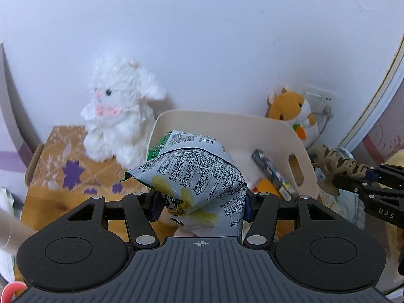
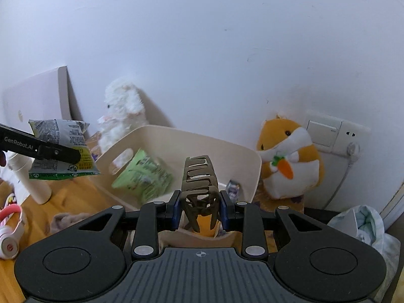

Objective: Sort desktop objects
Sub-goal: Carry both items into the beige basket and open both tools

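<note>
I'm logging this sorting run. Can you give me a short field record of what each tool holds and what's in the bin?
left tool: shut on snack bag
right tool: shut on hair claw
bin: cream, holds a green packet and a dark bar
behind bin: white plush, hamster plush
desk left: headphones
both items: not yet in bin

Cream bin point(image 2: 252, 174), white rabbit plush point(image 1: 118, 111) — orange-white hamster plush point(image 2: 290, 159), green-grey snack bag point(image 1: 194, 176)
</note>
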{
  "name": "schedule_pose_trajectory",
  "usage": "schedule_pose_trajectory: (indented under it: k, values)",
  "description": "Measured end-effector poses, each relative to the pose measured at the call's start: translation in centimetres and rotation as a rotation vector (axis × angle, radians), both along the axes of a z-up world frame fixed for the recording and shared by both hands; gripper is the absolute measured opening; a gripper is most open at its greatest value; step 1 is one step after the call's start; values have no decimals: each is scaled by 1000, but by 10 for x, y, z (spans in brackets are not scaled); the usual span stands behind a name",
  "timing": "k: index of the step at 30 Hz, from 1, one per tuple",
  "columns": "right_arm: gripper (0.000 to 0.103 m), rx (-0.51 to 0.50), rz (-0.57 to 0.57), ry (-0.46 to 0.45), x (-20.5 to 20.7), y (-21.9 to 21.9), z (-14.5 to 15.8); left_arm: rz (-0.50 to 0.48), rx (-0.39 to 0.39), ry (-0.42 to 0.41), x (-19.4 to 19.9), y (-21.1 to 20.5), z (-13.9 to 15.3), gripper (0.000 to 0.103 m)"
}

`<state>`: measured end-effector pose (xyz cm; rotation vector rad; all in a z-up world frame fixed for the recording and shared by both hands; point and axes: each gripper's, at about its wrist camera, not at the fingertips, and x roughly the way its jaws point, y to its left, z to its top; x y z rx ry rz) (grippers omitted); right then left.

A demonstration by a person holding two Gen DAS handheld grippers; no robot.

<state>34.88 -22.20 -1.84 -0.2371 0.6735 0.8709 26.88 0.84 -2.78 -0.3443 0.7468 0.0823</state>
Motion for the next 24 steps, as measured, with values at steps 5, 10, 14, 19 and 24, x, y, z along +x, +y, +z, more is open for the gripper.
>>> schedule_pose_trajectory:
  k: [5,10,14,19,24]
  values:
    - [28,-6,-6,-6,15,18,-5,6,22,0,28,-9,-12,58]
    - [28,-36,-12,9,26,39,-21,-1,41,30,50,-18,-32,58]
    - [28,-77,-19,37,31,55,-42,1,83,51,63,-22,-52,58]
    - [28,-127,-20,61,27,70,-65,-22,65,106,72,-20,-69,59]
    - [40,-174,0,70,22,75,-77,-11,35,107,68,-14,-71,76]
